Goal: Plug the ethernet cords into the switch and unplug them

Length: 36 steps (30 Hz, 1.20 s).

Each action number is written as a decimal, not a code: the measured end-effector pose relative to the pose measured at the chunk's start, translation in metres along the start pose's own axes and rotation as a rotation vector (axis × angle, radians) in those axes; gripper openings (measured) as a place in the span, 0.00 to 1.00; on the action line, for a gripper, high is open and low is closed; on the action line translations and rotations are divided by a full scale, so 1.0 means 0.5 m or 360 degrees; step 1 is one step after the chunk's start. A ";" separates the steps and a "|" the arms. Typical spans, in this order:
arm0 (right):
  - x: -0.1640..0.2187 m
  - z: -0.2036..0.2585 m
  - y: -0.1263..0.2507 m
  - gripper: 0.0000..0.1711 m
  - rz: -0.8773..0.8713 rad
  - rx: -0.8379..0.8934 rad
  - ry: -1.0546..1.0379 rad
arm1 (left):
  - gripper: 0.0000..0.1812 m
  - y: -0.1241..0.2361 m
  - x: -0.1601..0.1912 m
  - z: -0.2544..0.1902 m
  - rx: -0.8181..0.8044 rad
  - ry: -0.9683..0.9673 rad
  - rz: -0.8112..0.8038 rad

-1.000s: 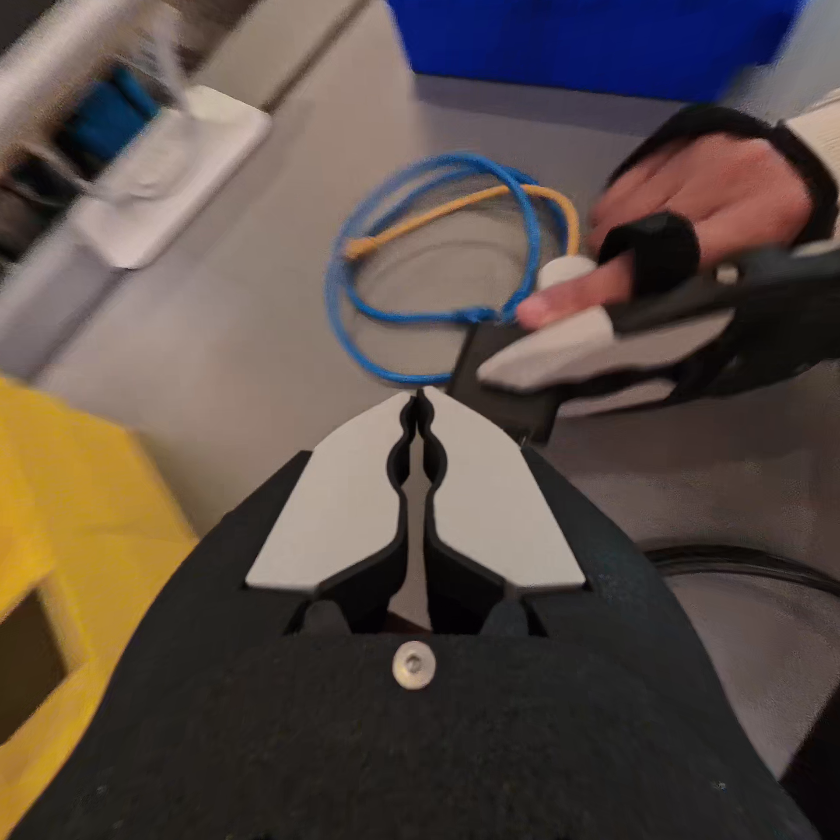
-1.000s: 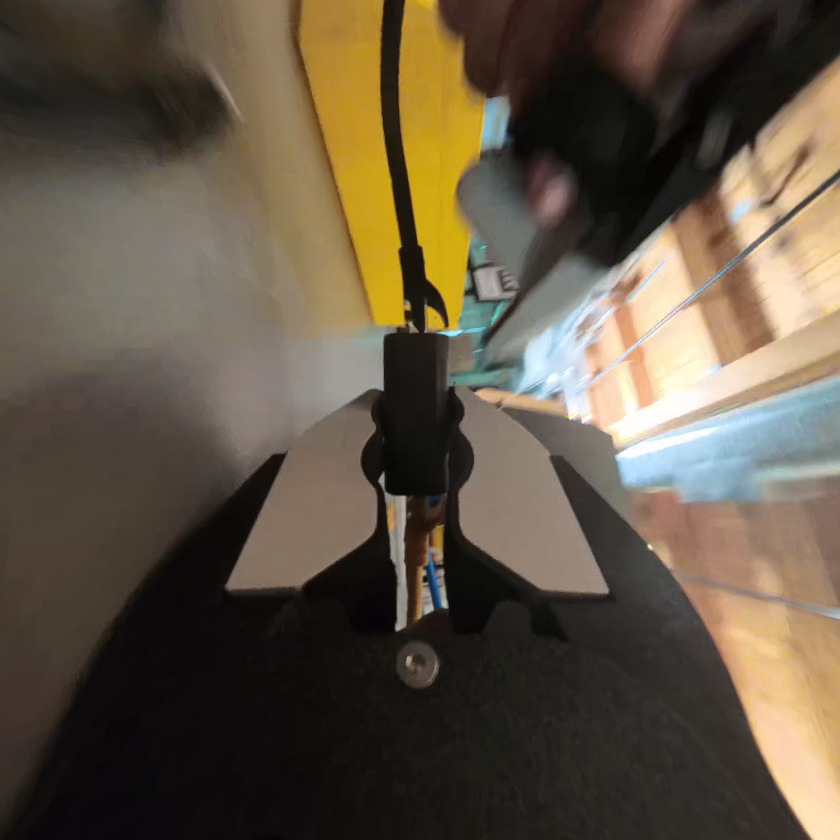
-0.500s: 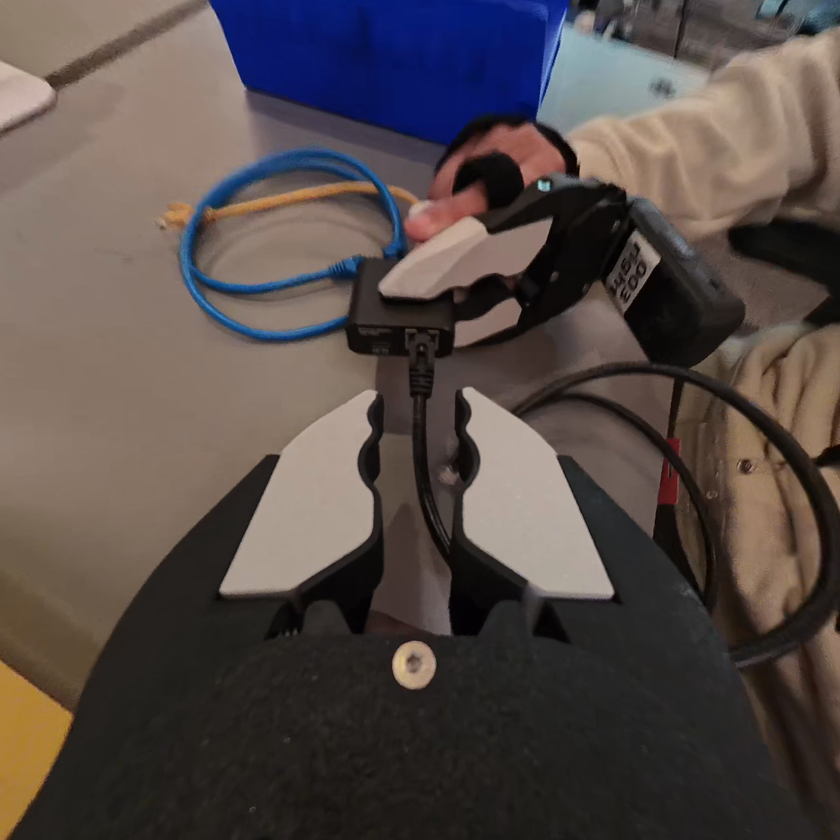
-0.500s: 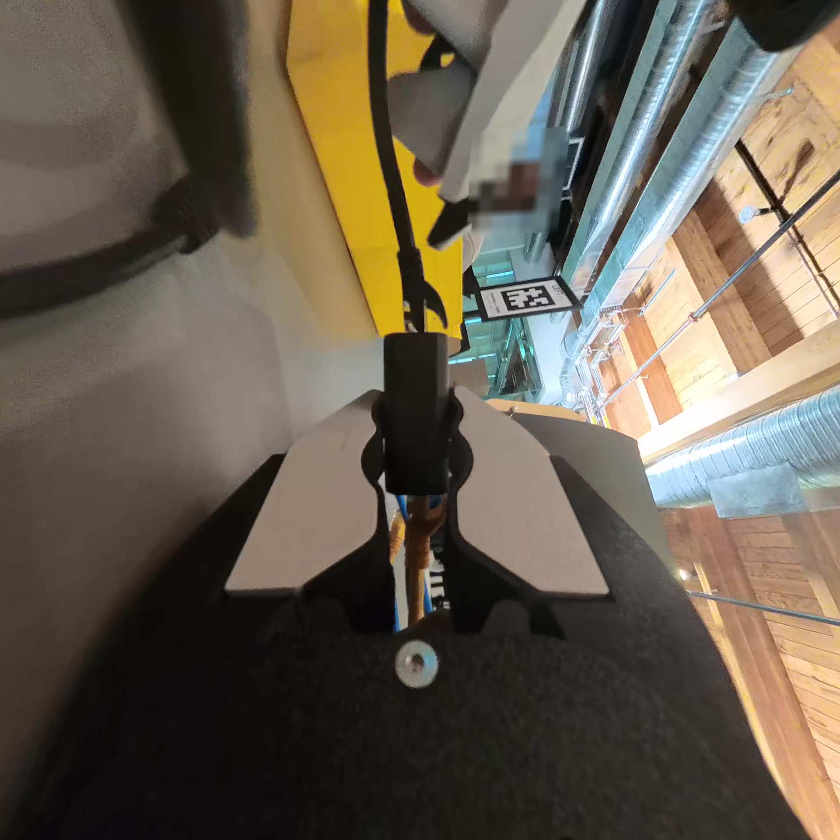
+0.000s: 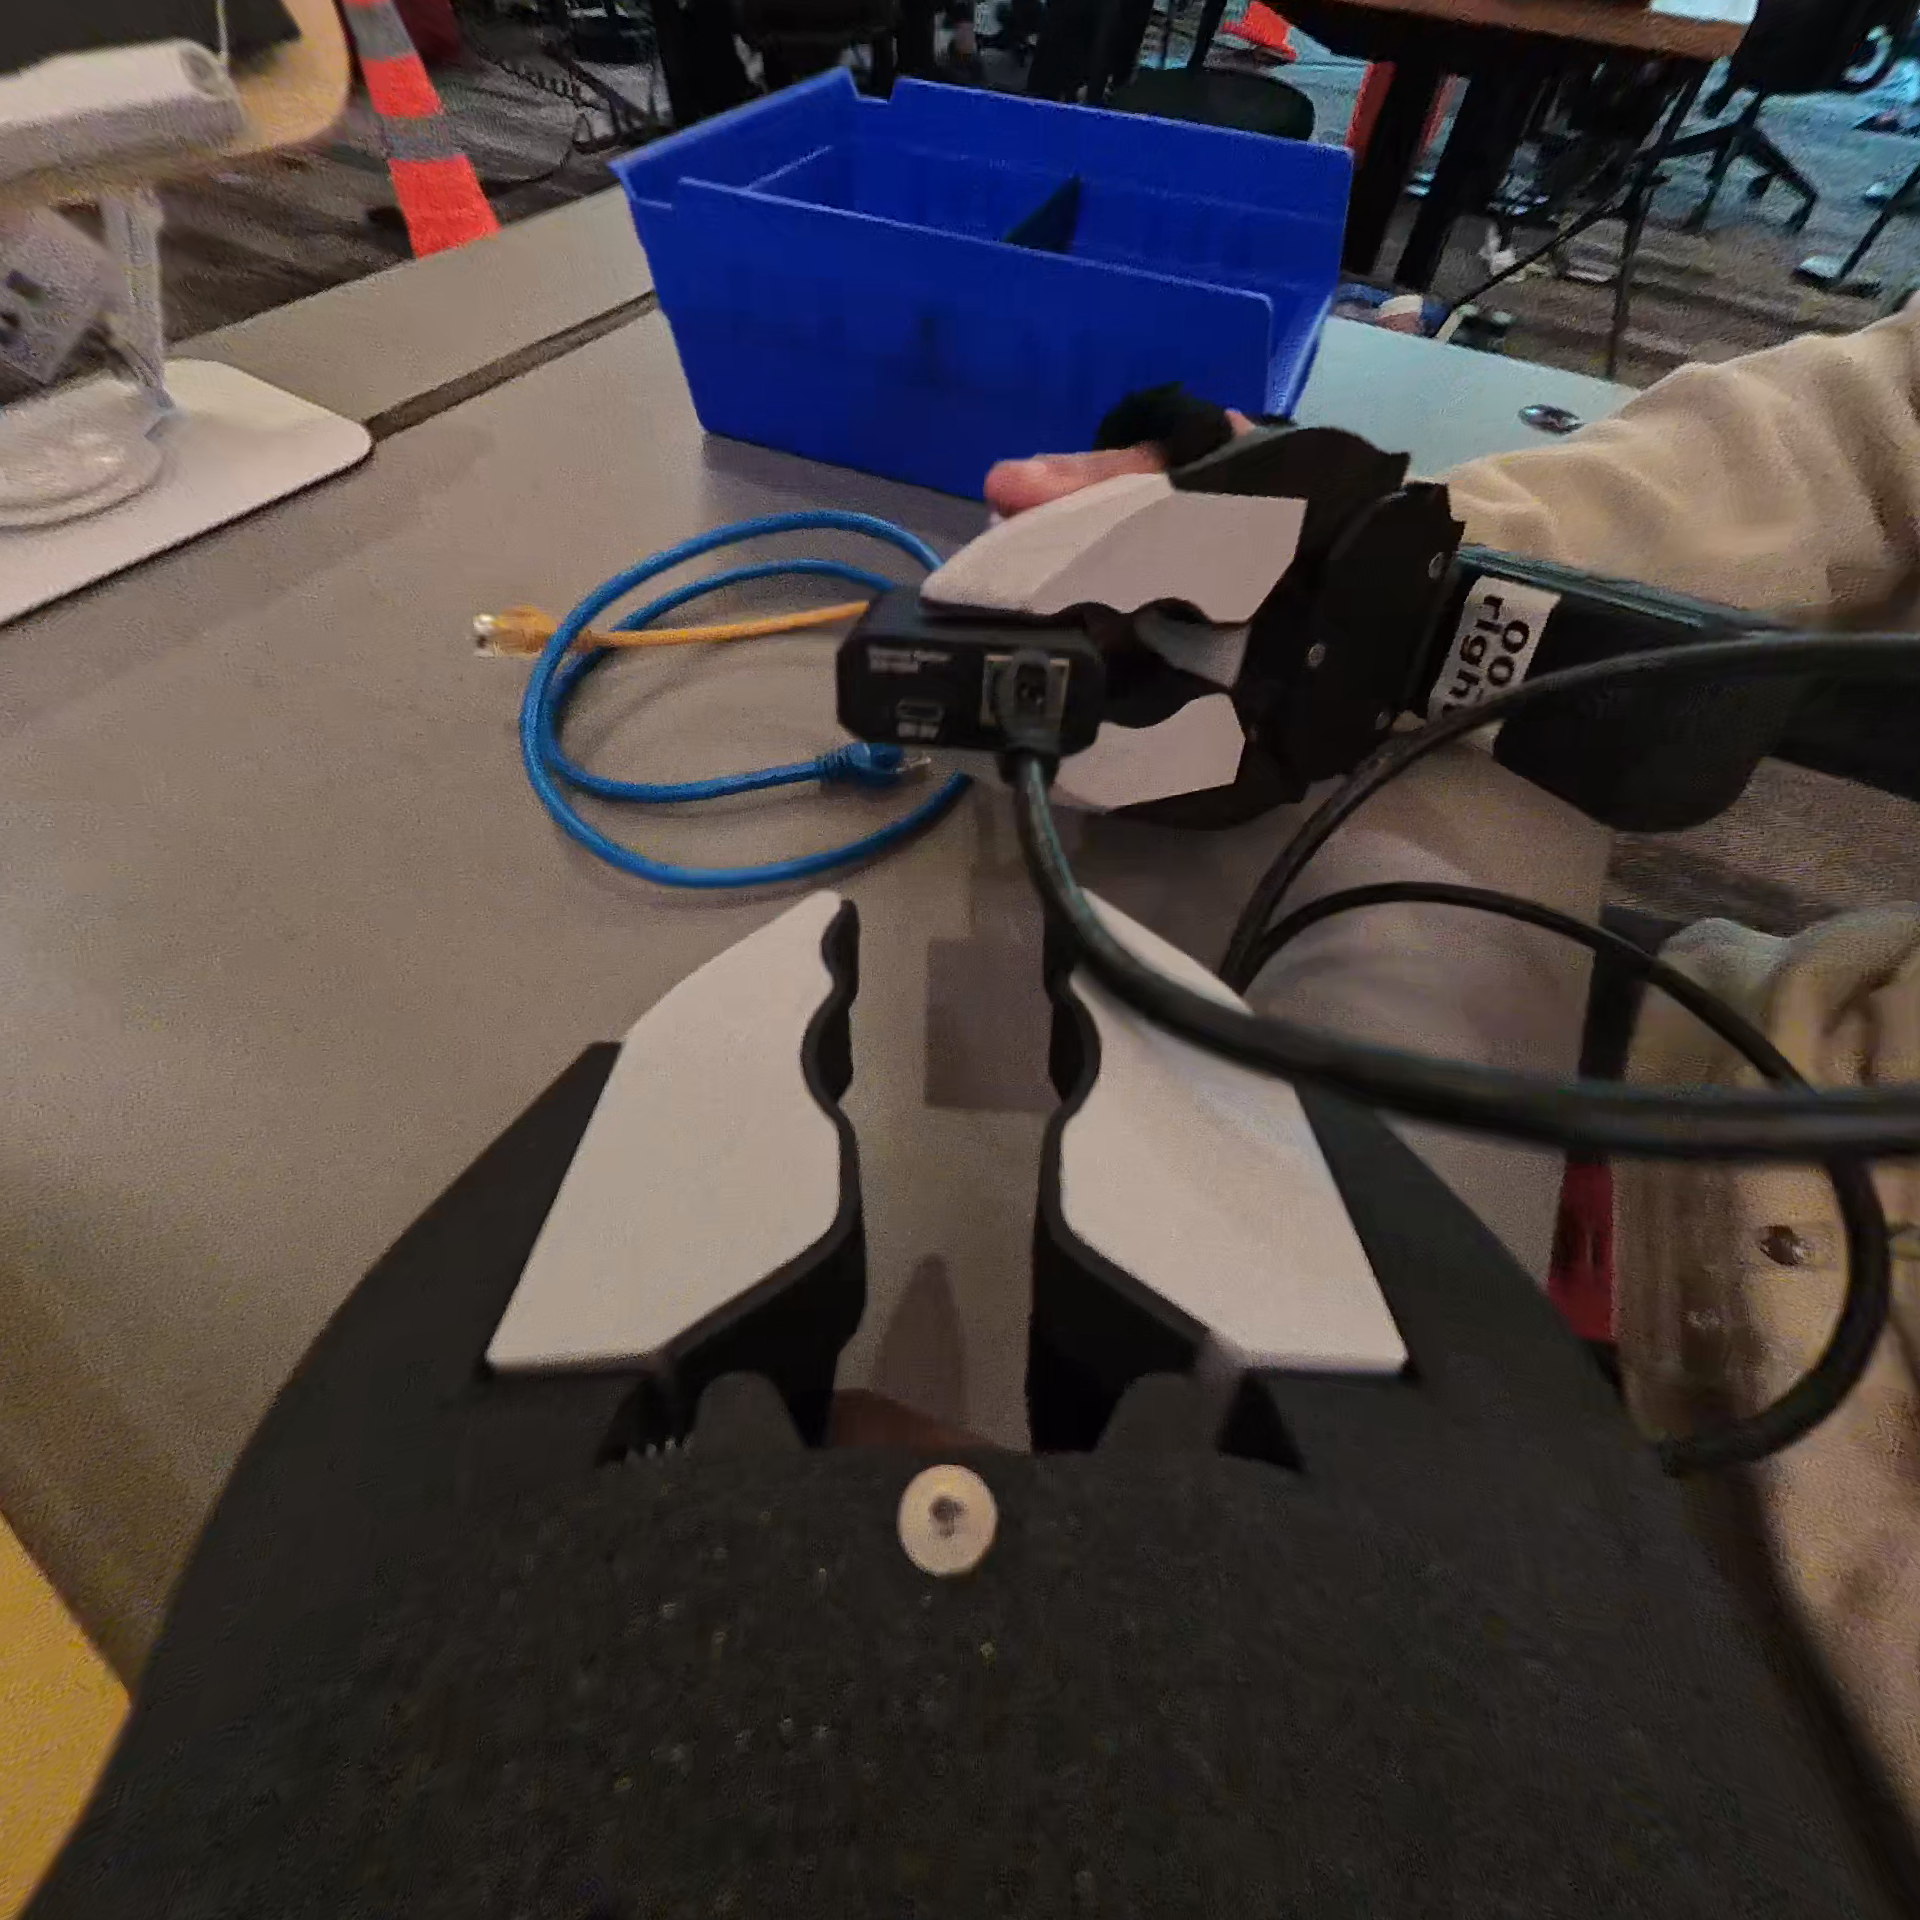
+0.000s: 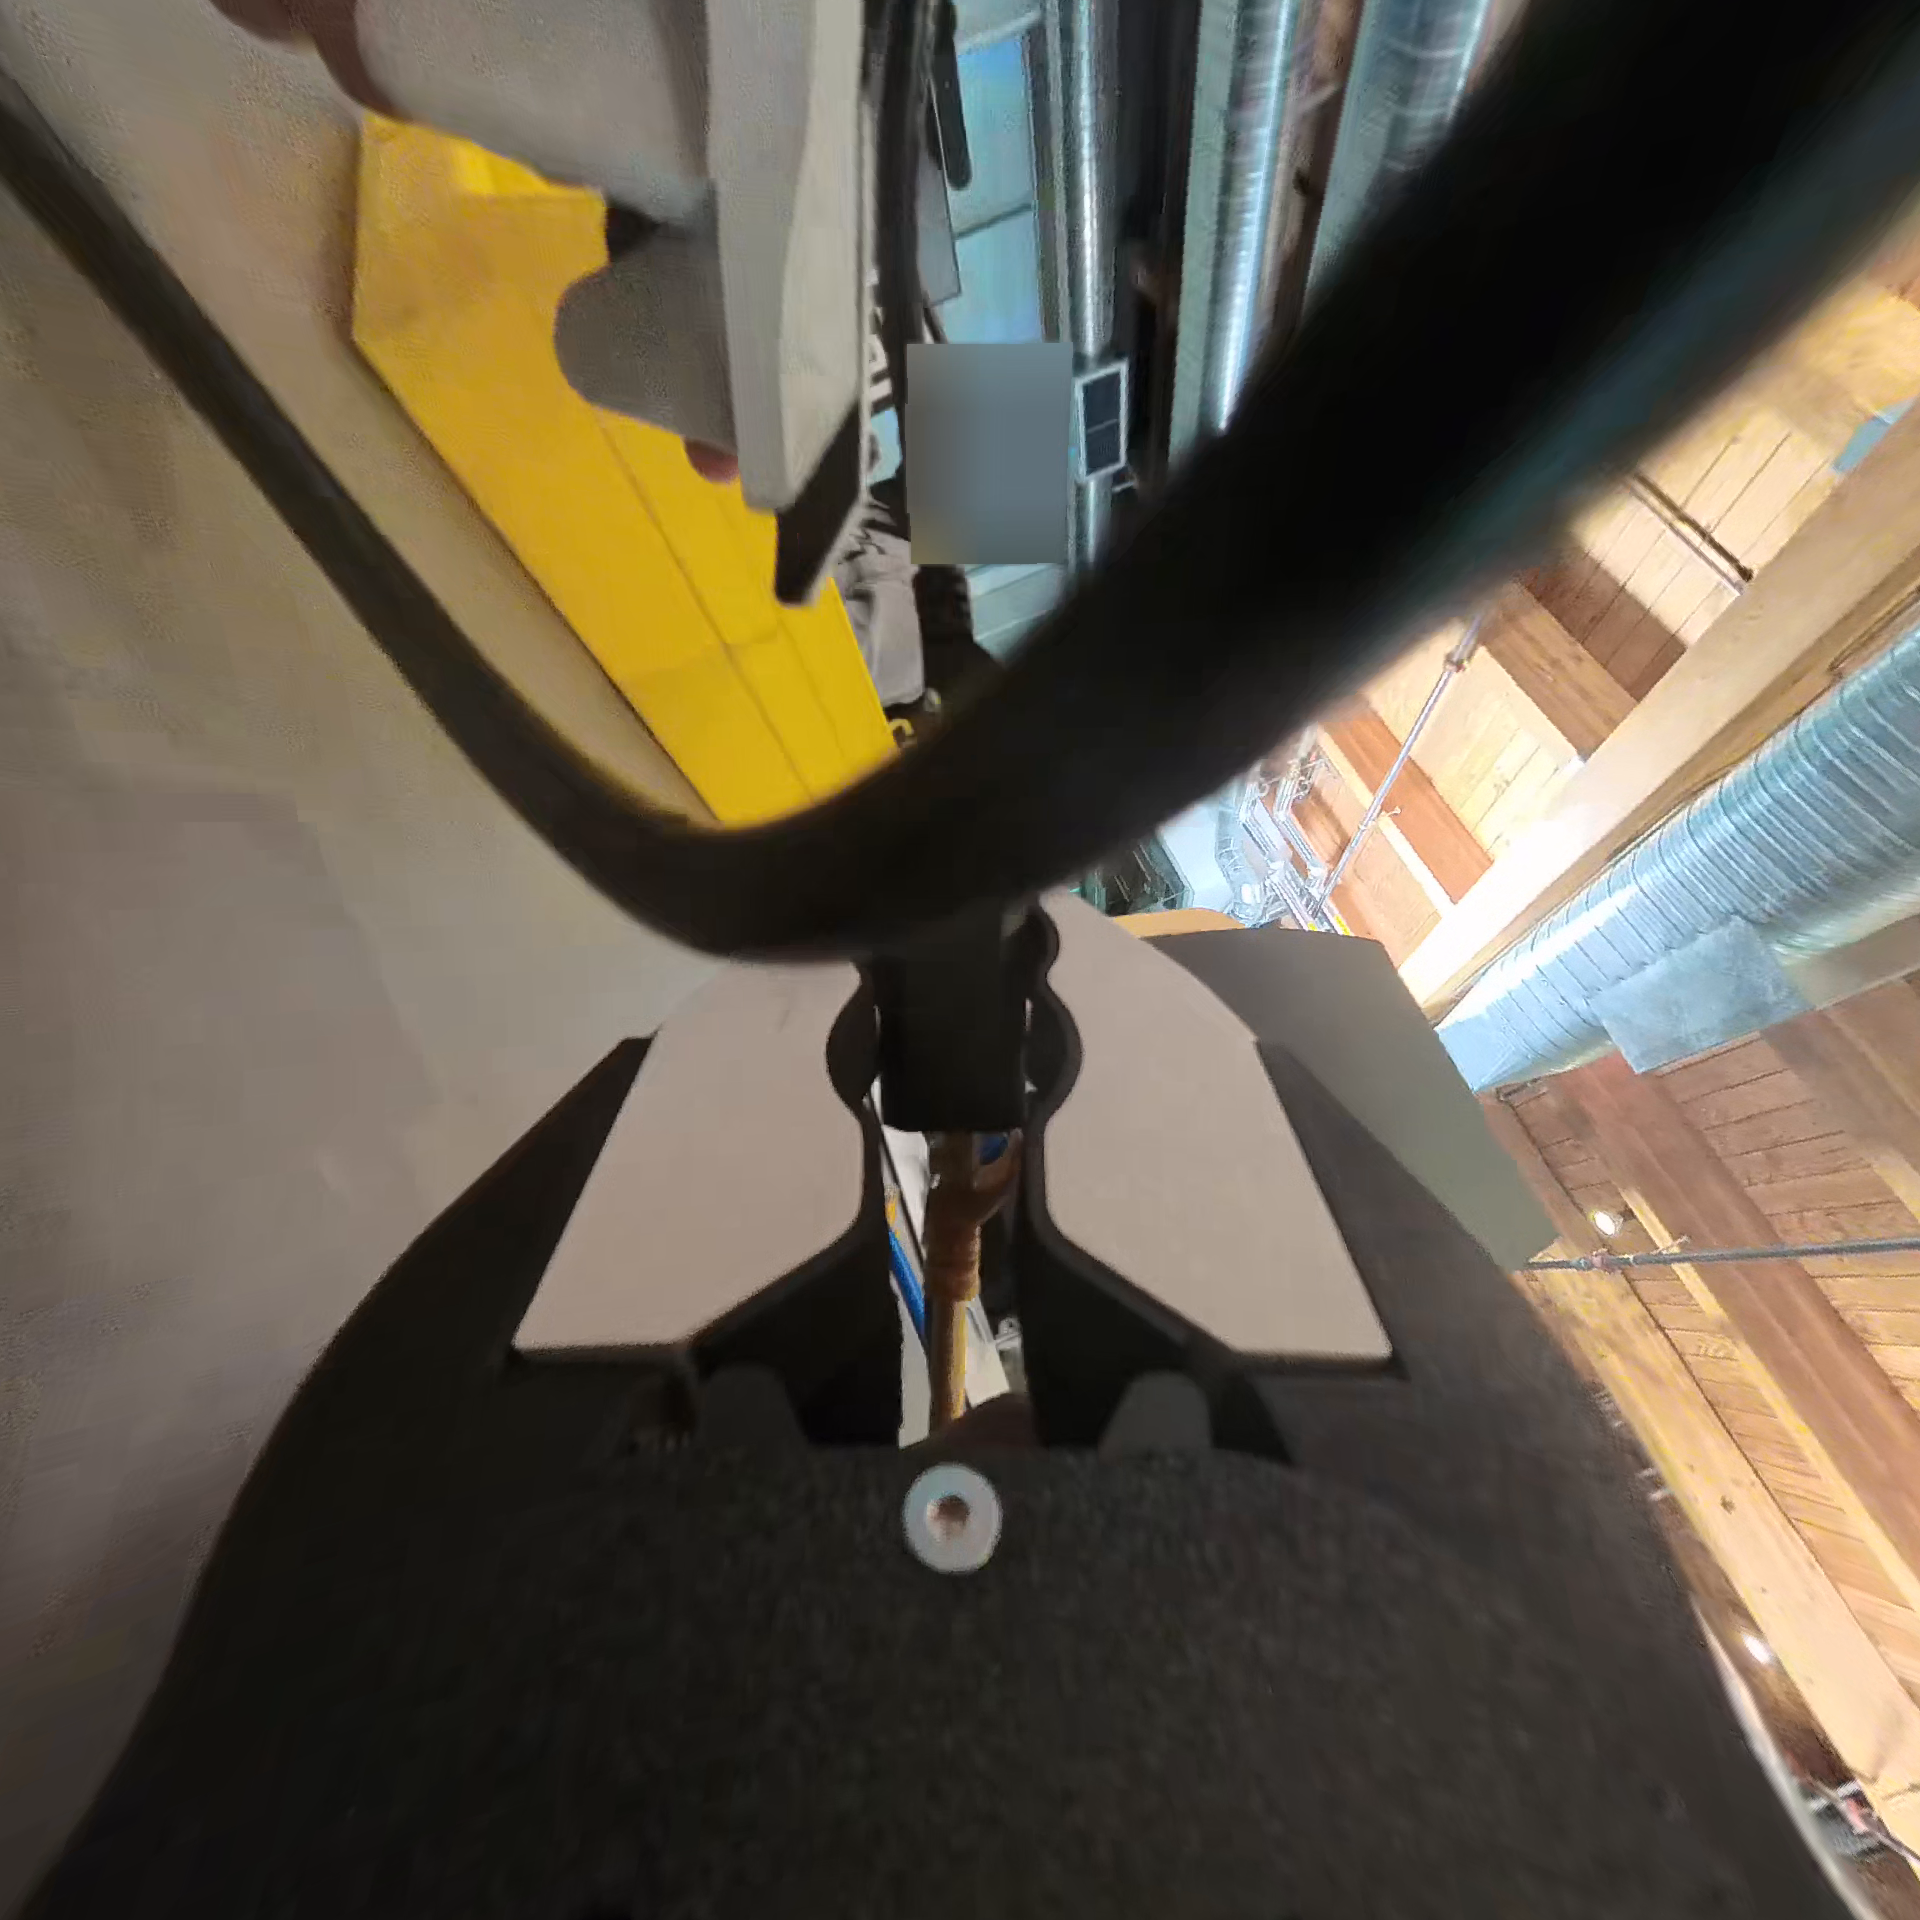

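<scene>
Grey table (image 5: 260, 935): right gripper (image 5: 1081, 665) clamps switch (image 5: 966, 681) (black cable (image 5: 1299, 1060) plugged in).

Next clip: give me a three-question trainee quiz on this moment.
1. True or false: the left gripper is open and empty.
2. What does the right gripper grip? A) blue cord B) black switch C) blue bin
3. Which loose cord plug lies nearest the switch?

Key: 1 true. 2 B; a black cable is plugged into its facing side. 3 the blue cord, on the grey table; the orange cord ends farther left.

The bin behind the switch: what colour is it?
Blue bin, seen best in the left wrist view.
</scene>
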State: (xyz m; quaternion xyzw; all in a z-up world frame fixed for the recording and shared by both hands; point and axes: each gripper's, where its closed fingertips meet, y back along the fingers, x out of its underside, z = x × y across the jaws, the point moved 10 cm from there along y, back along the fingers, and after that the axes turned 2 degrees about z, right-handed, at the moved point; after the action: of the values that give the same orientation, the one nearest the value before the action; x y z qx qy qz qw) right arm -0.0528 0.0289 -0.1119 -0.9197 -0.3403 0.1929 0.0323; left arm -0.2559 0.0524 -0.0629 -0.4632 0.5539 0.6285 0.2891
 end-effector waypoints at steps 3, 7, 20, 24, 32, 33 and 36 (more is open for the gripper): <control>-0.001 0.003 -0.001 0.14 0.0019 -0.0025 0.0007 | 0.10 -0.024 -0.008 -0.034 -0.0116 -0.0138 -0.0120; 0.000 0.005 -0.001 0.14 0.0035 -0.0052 0.0023 | 0.13 -0.032 -0.008 -0.043 -0.0165 -0.0126 -0.0200; -0.002 0.017 -0.005 0.13 0.0117 -0.0093 0.0086 | 0.06 -0.045 -0.005 -0.057 -0.0151 -0.0052 -0.0186; -0.003 0.019 -0.005 0.13 0.0164 -0.0103 0.0074 | 0.06 -0.050 -0.005 -0.066 -0.0165 -0.0061 -0.0197; 0.002 0.025 -0.015 0.13 0.0241 -0.0147 0.0056 | 0.06 -0.055 -0.004 -0.054 -0.0212 -0.0045 -0.0140; 0.005 0.024 -0.017 0.13 0.0226 -0.0157 0.0038 | 0.06 -0.054 -0.006 -0.050 -0.0217 -0.0039 -0.0120; 0.008 0.012 -0.020 0.14 0.0237 -0.0135 -0.0048 | 0.12 -0.029 -0.010 -0.051 -0.0288 0.0012 -0.0055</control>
State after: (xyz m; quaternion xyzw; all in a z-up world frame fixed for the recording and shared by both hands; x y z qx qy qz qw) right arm -0.0586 0.0385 -0.1170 -0.9401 -0.2792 0.1939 -0.0263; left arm -0.2347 0.0319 -0.0635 -0.4993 0.4879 0.6692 0.2546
